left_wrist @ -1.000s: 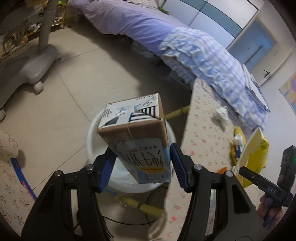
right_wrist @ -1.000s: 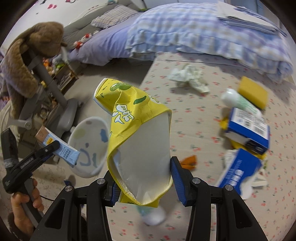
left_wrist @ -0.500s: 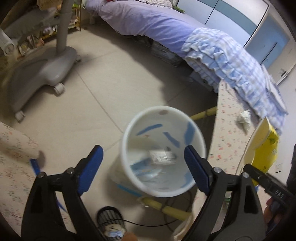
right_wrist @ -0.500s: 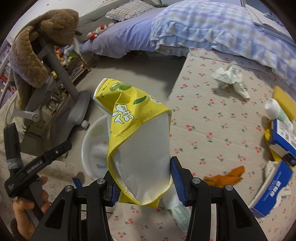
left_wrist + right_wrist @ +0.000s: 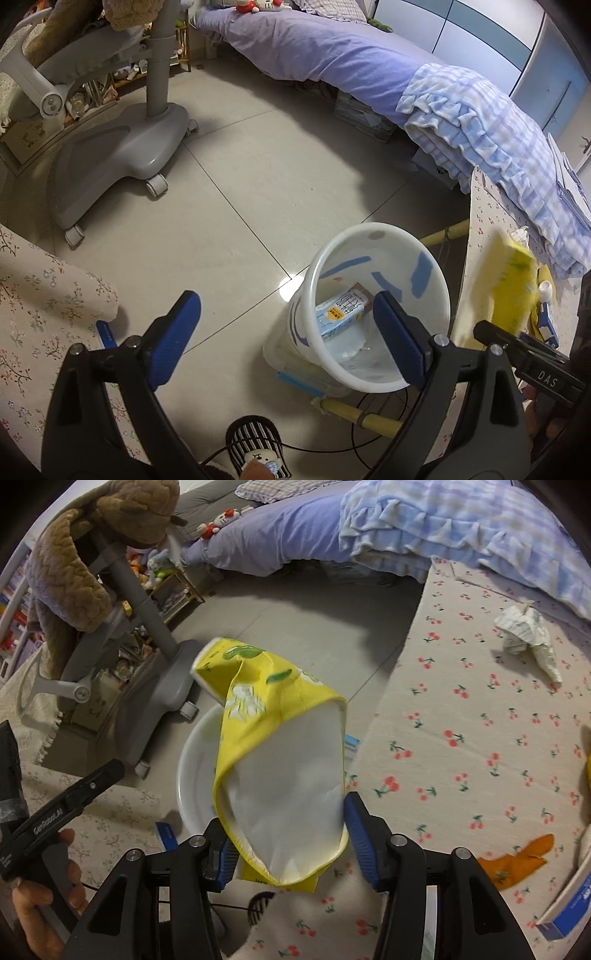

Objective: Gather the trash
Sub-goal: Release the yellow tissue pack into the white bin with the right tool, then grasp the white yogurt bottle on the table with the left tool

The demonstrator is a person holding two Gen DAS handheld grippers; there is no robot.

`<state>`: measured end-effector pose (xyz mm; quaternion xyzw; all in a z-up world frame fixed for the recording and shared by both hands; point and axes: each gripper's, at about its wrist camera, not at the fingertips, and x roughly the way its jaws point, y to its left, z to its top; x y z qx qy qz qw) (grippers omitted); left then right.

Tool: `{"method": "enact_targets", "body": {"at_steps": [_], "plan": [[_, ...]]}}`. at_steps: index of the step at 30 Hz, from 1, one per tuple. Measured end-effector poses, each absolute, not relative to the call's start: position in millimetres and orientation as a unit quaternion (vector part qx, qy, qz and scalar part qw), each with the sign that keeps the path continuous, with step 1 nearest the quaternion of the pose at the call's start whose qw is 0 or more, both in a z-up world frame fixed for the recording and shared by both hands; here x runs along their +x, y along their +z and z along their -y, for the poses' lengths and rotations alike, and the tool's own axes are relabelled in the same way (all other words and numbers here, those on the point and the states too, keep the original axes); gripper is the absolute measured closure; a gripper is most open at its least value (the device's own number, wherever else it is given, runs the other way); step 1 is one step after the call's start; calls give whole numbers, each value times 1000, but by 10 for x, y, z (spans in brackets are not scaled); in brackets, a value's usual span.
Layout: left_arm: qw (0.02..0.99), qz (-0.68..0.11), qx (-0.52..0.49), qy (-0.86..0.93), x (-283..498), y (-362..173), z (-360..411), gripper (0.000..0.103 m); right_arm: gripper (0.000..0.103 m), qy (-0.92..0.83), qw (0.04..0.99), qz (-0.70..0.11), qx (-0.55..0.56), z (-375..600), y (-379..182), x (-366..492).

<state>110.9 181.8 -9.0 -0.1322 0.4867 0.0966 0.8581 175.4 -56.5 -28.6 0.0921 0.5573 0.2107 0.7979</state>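
The left tongs (image 5: 286, 332) are seen wide apart and are opening a little more, with nothing between the blue pads; only the floor and the white bin (image 5: 384, 314) are seen past them. The bin stands on the grey tiled floor (image 5: 240, 192), just beside the edge of the table (image 5: 480, 738), which is covered with a cloth printed with cherries. A milk carton (image 5: 341, 308) in brown and light blue is lying inside the bin, on its side, near the bottom.

In the right wrist view, the right tongs (image 5: 288, 836) are opening, and a yellow snack bag (image 5: 280, 760) is standing between the pads. The bag is open at its lower end, so the white inside is shown. The right pad is seen slightly apart from the bag; whether the left pad is touching it cannot be told. The bag is held above the rim of the white bin, which is partly hidden behind it.

On the table, a crumpled white tissue (image 5: 528, 638) is lying near the far edge, and a piece of orange peel (image 5: 517, 860) is lying nearer, at the right. A blue box (image 5: 569, 908) is partly seen at the lower right border. A grey chair base on wheels (image 5: 114, 155) is standing on the floor, well apart from the bin, and a bed with a purple cover (image 5: 332, 55) is seen behind.
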Motion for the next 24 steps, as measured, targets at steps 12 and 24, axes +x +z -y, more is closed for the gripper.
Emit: {"method": "enact_targets", "body": {"at_steps": [12, 24], "plan": [[857, -494, -123, 77, 1098, -99, -1667, 8, 30, 188, 816, -543, 71, 871, -75, 1590], [857, -508, -80, 29, 1047, -125, -1211, 8, 30, 119, 835, -529, 94, 1891, 158, 1256]]}}
